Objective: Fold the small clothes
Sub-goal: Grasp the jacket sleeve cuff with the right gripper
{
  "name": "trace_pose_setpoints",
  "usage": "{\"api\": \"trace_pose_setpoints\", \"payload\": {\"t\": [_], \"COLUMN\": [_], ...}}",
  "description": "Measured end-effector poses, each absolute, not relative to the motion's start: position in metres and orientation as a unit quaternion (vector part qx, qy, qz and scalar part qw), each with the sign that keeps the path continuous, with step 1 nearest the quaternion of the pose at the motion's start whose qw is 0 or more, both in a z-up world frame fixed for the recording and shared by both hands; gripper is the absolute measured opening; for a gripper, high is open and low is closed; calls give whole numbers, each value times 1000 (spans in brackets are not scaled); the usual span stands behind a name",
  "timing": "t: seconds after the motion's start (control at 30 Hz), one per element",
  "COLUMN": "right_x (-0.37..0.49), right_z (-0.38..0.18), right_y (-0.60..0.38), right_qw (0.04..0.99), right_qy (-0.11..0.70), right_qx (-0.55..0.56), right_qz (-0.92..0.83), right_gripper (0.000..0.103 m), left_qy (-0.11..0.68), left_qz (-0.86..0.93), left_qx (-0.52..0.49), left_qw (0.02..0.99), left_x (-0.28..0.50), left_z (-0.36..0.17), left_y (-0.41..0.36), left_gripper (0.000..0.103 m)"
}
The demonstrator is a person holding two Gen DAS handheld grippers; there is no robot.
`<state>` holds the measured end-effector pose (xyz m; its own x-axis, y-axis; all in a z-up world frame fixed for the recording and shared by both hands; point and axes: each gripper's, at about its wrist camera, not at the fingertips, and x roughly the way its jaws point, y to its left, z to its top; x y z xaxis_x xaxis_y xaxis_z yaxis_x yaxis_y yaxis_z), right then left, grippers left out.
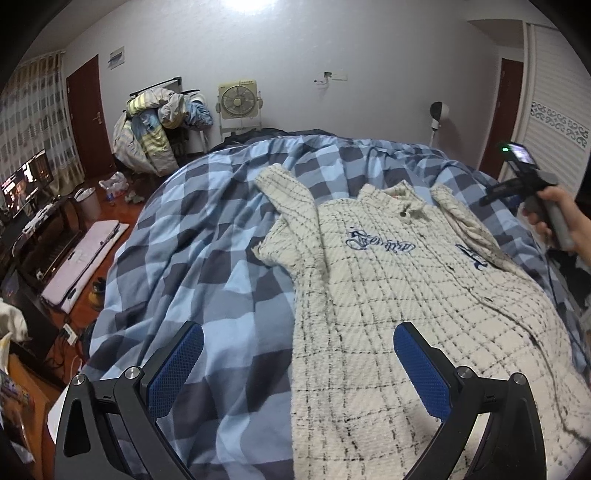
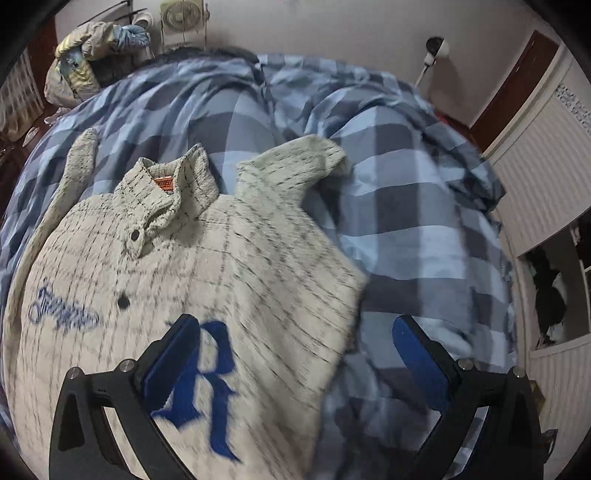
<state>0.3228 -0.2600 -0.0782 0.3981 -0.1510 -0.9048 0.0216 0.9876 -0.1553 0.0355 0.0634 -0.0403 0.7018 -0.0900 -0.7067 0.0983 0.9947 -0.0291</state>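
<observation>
Two hand-held grippers, left (image 1: pixel 298 365) and right (image 2: pixel 295 363), spread above jacket (image 1: pixel 399 295), checked duvet (image 1: pixel 207 229), fan (image 1: pixel 238 99) behind

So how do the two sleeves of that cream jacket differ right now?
The left sleeve stretches away from the jacket onto the checked duvet; the right sleeve is folded in against the jacket's shoulder. The left shows more of its length, the right looks bunched and short. Both share the cream, dark-checked fabric, and neither is gripped.

Dim indoor lighting, overexposed ceiling light (image 1: pixel 251 5) at top of left view, heavy fisheye curvature and black vignetted corners, left view sharp, right view motion-blurred, soft shadows.
</observation>
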Motion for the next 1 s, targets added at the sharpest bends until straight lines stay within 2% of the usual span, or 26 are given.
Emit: {"api": "trace_pose_setpoints", "payload": {"t": [0.3,0.4,0.43,0.5,0.53,0.57,0.67,0.9,1.0], "right_x": [381,392,394,398,399,401,396,327,283], "right_z": [-126,-139,-144,-149,-152,-153,-135,-53,-43], "right_y": [-240,-238,-238,-235,-236,-237,-260,-381,-439], "right_qw": [817,809,806,801,795,791,804,846,844], "right_qy": [564,579,585,592,601,608,591,483,464], "right_qx": [-65,-52,-51,-49,-39,-27,43,221,264], "right_qz": [-101,-85,-81,-75,-68,-65,-59,-35,-54], "right_gripper": [101,93,83,48,19,16,10,9,10], "left_qy": [397,398,397,395,392,389,379,362,361], "left_qz": [-46,-46,-44,-42,-42,-42,-43,-52,-63], "left_qx": [8,5,4,4,5,7,14,14,13], "left_qw": [917,916,917,918,919,920,924,930,931], "left_x": [44,47,48,49,48,48,45,44,44], "left_z": [-51,-51,-51,-48,-46,-44,-40,-33,-32], "left_y": [68,71,71,71,71,71,70,68,66], "left_gripper": [103,103,103,103,103,103,103,103,103]}}
